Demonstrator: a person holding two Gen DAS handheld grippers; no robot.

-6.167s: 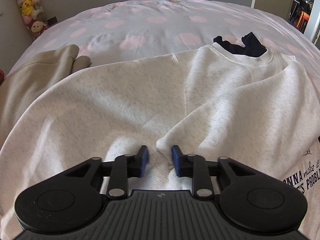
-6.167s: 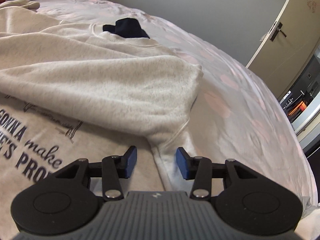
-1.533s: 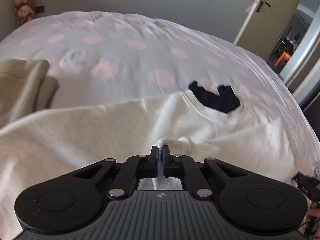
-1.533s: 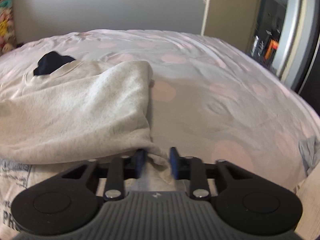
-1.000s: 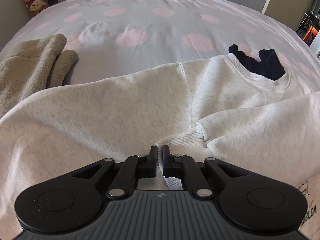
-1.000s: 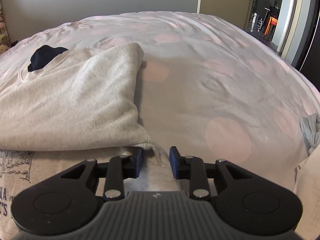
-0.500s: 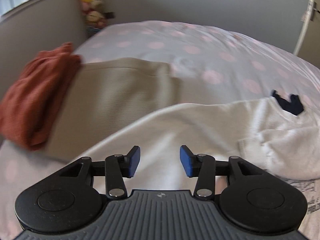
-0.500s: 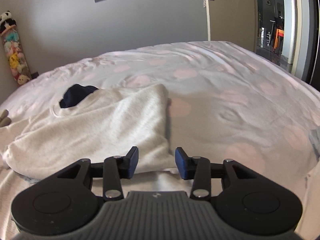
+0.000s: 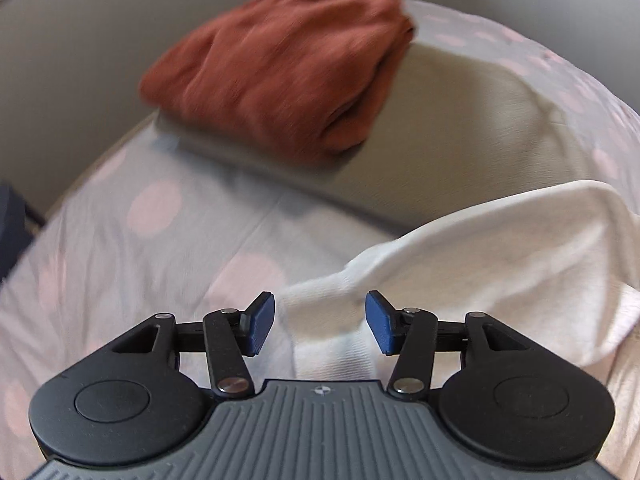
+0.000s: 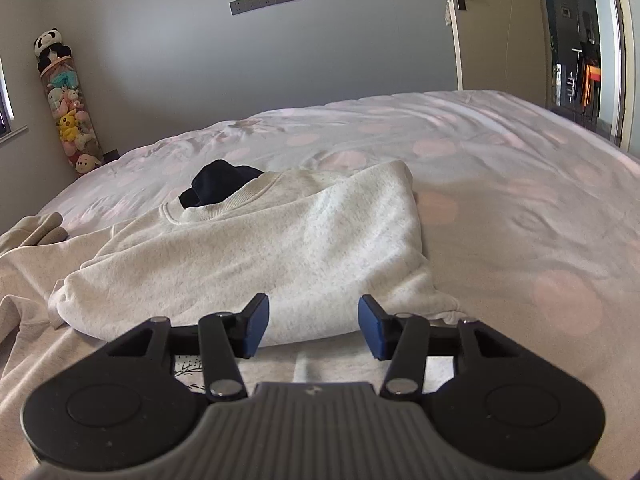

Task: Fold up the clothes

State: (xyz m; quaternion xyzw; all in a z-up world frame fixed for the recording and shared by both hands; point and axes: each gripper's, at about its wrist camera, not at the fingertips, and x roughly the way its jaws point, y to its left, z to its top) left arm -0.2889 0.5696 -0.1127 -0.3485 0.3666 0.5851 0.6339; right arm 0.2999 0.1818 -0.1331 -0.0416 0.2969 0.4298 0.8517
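A light grey sweatshirt (image 10: 248, 256) lies on the bed, its right sleeve folded across the chest. In the left wrist view the other sleeve (image 9: 480, 256) stretches out to the left, and its ribbed cuff (image 9: 320, 316) lies just below my left gripper (image 9: 320, 322). That gripper's jaws are opening, and the blue pads do not touch the cuff. My right gripper (image 10: 312, 326) hovers over the folded sleeve's edge near the hem, jaws also opening with nothing pinched between them.
A folded rust-red garment (image 9: 280, 60) rests on a folded beige one (image 9: 440, 132) at the bed's left edge. A dark garment (image 10: 218, 186) lies beyond the sweatshirt's collar. The pink-dotted bedspread (image 10: 500, 200) extends right toward a door (image 10: 492, 24).
My left gripper let go of the sleeve cuff and swung left to the other sleeve's cuff. My right gripper released the sweatshirt's edge, opened wider and tilted up.
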